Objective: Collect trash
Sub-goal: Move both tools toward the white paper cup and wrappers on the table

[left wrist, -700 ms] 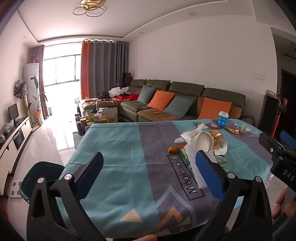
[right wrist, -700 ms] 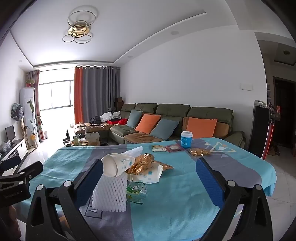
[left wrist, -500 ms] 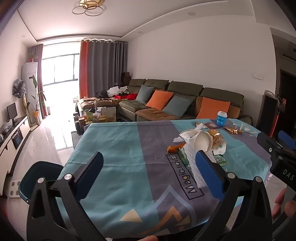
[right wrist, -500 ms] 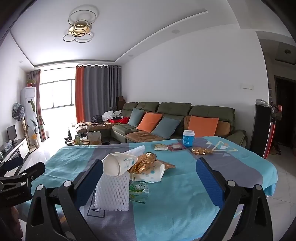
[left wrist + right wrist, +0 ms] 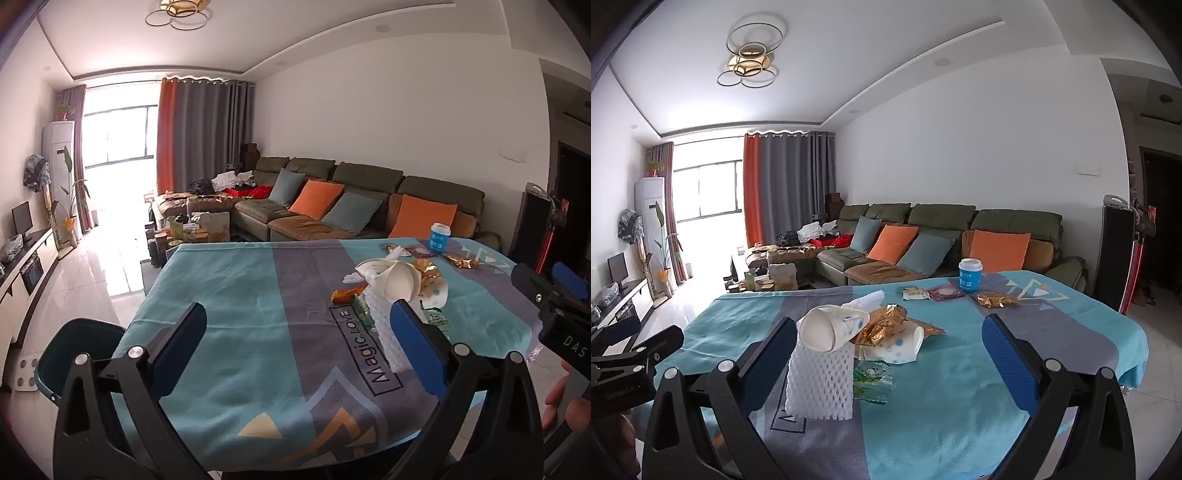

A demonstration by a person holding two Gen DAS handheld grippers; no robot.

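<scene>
A pile of trash lies on the table's blue and grey cloth (image 5: 953, 398): a white foam net (image 5: 820, 384), a tipped white paper cup (image 5: 827, 328), gold foil wrappers (image 5: 882, 325), a dotted cup (image 5: 901, 347) and a green packet (image 5: 871, 380). The pile also shows in the left wrist view (image 5: 395, 291). My left gripper (image 5: 299, 347) is open and empty above the near table edge, left of the pile. My right gripper (image 5: 890, 354) is open and empty, just short of the pile. A dark bin (image 5: 74, 350) stands on the floor at the table's left.
A blue cup (image 5: 969, 275), flat packets (image 5: 934, 293) and a gold wrapper (image 5: 995, 300) lie at the table's far side. A green sofa (image 5: 942, 236) with orange cushions stands behind. A cluttered coffee table (image 5: 188, 225) and a TV bench (image 5: 26, 266) are to the left.
Both views have shifted slightly; the table and pile sit a little further right in the right wrist view. Both grippers stay open.
</scene>
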